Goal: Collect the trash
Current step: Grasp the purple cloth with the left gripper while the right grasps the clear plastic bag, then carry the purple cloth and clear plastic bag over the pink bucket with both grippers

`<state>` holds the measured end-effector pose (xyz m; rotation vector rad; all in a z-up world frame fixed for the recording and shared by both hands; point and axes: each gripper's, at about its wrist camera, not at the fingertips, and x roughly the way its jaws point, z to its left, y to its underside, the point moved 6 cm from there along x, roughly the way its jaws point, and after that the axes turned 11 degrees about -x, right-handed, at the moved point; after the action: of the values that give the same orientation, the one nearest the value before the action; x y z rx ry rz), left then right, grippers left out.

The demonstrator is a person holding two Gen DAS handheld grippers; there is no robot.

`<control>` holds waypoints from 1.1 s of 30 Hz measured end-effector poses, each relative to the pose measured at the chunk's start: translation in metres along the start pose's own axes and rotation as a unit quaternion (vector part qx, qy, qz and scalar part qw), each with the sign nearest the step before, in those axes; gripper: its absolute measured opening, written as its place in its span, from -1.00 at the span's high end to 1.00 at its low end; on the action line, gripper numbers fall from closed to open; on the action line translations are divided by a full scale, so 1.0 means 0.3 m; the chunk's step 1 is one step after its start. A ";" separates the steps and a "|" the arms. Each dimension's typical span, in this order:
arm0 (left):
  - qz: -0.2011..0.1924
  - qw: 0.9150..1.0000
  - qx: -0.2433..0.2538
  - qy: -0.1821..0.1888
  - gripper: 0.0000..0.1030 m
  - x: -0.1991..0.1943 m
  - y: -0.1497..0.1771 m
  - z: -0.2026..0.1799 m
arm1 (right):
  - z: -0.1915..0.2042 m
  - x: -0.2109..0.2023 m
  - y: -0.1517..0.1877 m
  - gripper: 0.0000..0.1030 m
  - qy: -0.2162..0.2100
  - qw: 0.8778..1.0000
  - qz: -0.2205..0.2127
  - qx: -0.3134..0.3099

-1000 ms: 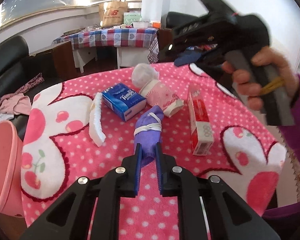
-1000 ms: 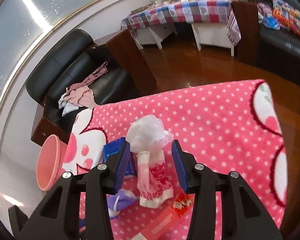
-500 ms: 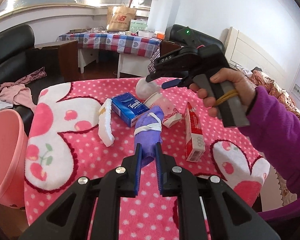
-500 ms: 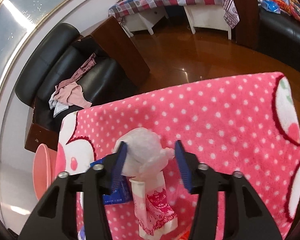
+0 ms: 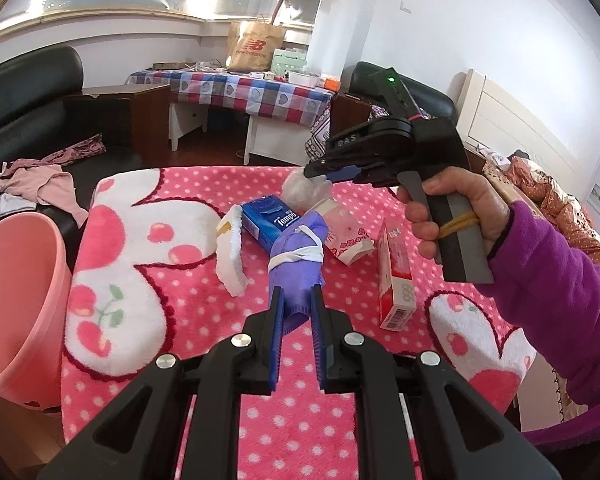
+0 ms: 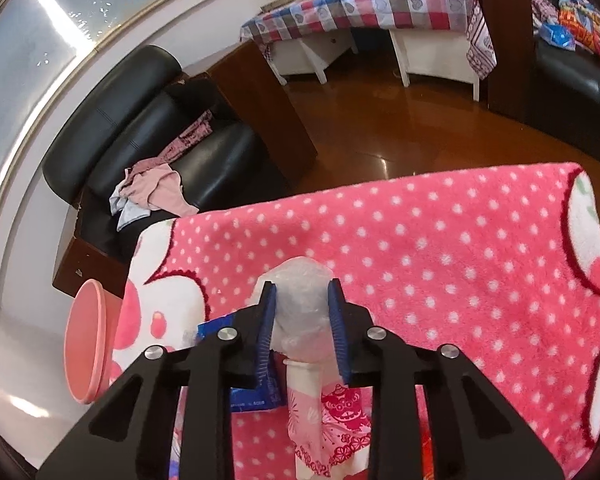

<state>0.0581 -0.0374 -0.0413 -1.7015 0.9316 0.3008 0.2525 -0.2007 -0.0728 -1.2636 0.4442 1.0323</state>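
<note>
Pink dotted surface (image 5: 204,344): left tongs (image 5: 296,312) angled down, clamping purple bundle (image 5: 296,264); right tongs (image 6: 302,300), just closing, apparently pinching white plastic wad (image 6: 300,300).

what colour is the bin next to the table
Pink: the bin shows best in the left wrist view, at the table's left edge.

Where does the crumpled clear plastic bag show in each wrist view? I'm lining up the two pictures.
Left wrist view: the crumpled plastic bag lies at the far side of the pink blanket, under the tip of the right gripper.
Right wrist view: the bag sits at centre, pinched between the right gripper's pads.
Shared landmark: the blue tissue pack beside it.
</note>
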 end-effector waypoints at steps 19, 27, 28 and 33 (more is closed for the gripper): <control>-0.076 0.996 -0.028 -0.034 0.77 -0.173 -0.060 0.069 | 0.250 -0.274 -0.014 0.81 -0.014 0.993 -0.101 -0.066; -0.126 0.984 -0.075 -0.100 0.77 -0.335 -0.084 0.241 | 0.564 -0.283 0.026 0.81 -0.047 0.980 -0.133 -0.137; -0.131 0.982 -0.081 -0.109 0.77 -0.356 -0.086 0.264 | 0.592 -0.280 0.030 0.81 -0.051 0.980 -0.134 -0.142; -0.150 0.969 -0.119 -0.154 0.76 -0.456 -0.086 0.403 | 0.763 -0.234 0.060 0.81 -0.079 0.974 -0.125 -0.172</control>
<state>0.0175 0.1317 0.0197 -1.9167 0.4134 0.4715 0.1450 -0.0176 0.0394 -1.4868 -0.0220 1.0099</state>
